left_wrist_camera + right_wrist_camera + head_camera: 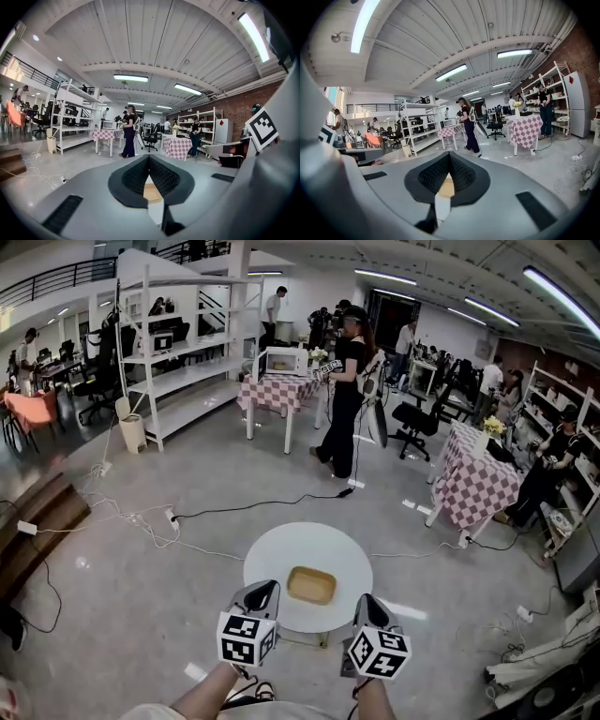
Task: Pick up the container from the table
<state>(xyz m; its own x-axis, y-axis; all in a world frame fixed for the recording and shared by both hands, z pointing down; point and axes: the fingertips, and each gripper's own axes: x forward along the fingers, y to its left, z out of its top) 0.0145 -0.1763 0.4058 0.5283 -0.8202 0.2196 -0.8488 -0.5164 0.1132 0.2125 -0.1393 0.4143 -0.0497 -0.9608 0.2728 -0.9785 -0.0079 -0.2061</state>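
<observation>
A shallow tan container (pixel 311 585) lies in the middle of a small round white table (pixel 272 559). My left gripper (pixel 263 593) hovers over the table's near left edge, just short of the container. My right gripper (pixel 369 605) is at the near right edge, also apart from the container. Each has its jaws together with nothing between them. In the left gripper view the left gripper (pixel 149 157) is shut, and a slice of the container (pixel 152 192) shows below the tips. In the right gripper view the right gripper (pixel 449 154) is likewise shut above the container (pixel 446 187).
Cables (pixel 141 521) trail over the grey floor left of the table. A person in black (pixel 345 399) stands beyond it, next to a checked table (pixel 279 390) with a microwave (pixel 283 360). Another checked table (pixel 478 484) stands at right, white shelving (pixel 183 352) at back left.
</observation>
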